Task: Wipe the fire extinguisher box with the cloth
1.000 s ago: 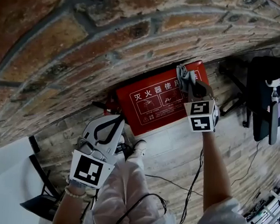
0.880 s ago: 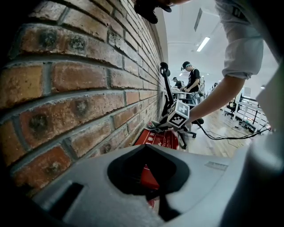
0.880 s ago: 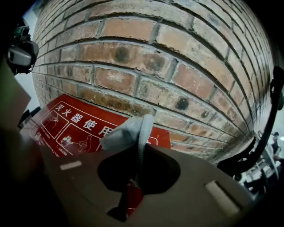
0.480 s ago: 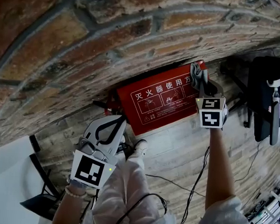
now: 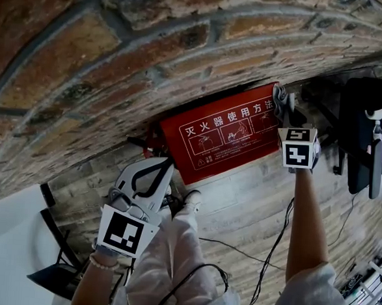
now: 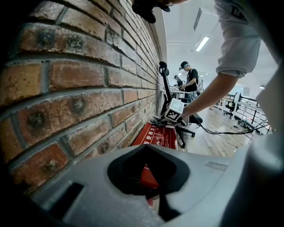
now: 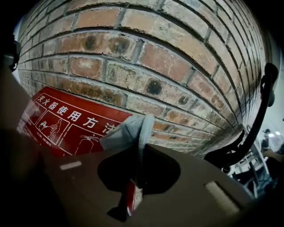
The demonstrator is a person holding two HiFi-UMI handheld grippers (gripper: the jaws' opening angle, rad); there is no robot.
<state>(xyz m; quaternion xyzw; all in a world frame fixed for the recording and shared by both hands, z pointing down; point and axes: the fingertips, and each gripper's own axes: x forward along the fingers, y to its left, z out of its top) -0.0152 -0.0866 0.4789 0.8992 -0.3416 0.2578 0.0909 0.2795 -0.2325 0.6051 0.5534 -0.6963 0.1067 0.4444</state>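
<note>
cloth (image 7: 128, 131) pinched in right claw (image 5: 280, 104) touches fire extinguisher box (image 5: 224, 141) at its right edge; left claw (image 5: 166, 161), pressed together, hangs apart.

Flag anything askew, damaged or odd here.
Nothing stands out. The fire extinguisher box looks intact against the brick wall; the cloth is clamped in the right gripper at its right end.

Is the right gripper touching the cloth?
Touching. The right gripper view shows the right gripper shut on the cloth, pinched between its jaws.
</note>
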